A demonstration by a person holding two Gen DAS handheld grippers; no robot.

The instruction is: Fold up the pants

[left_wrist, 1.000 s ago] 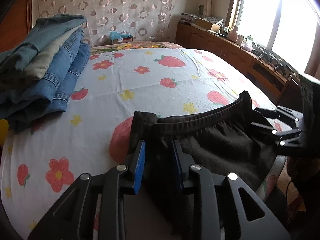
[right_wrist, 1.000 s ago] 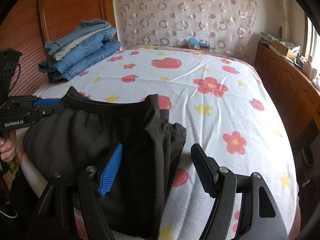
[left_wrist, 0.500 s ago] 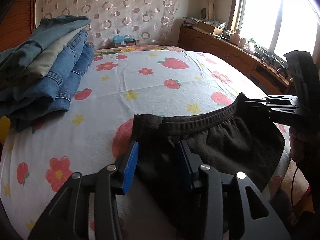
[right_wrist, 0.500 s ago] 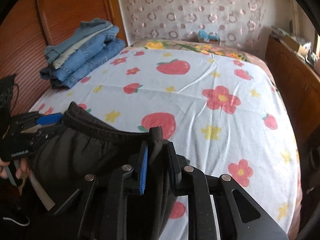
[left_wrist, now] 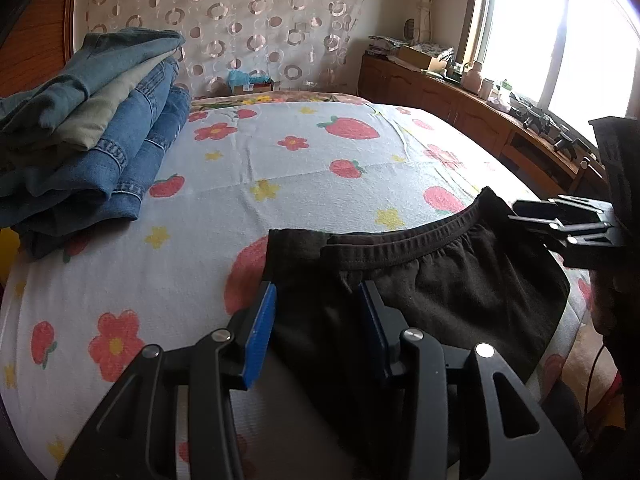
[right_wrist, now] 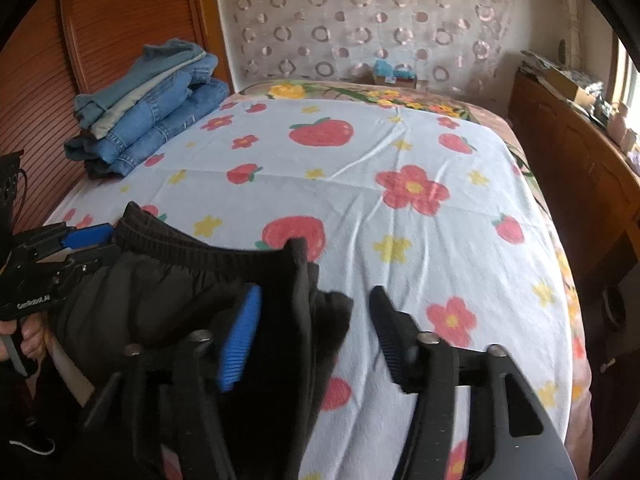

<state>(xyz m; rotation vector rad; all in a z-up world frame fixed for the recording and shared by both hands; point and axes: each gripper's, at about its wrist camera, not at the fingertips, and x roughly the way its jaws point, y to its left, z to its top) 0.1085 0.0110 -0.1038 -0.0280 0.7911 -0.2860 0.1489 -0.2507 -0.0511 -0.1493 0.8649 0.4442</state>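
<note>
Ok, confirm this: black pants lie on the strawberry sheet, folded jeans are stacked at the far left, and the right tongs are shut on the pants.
Not quite. The right tongs are open: the right wrist view shows their jaws spread wide, not pinching the fabric. The rest stands: black pants on the strawberry sheet, folded jeans stacked at the far left.

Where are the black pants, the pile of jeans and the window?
black pants (left_wrist: 460,280), left wrist view, front panel below waistband
pile of jeans (right_wrist: 152,120), right wrist view, middle of stack
window (left_wrist: 560,40), left wrist view, bright pane
</note>
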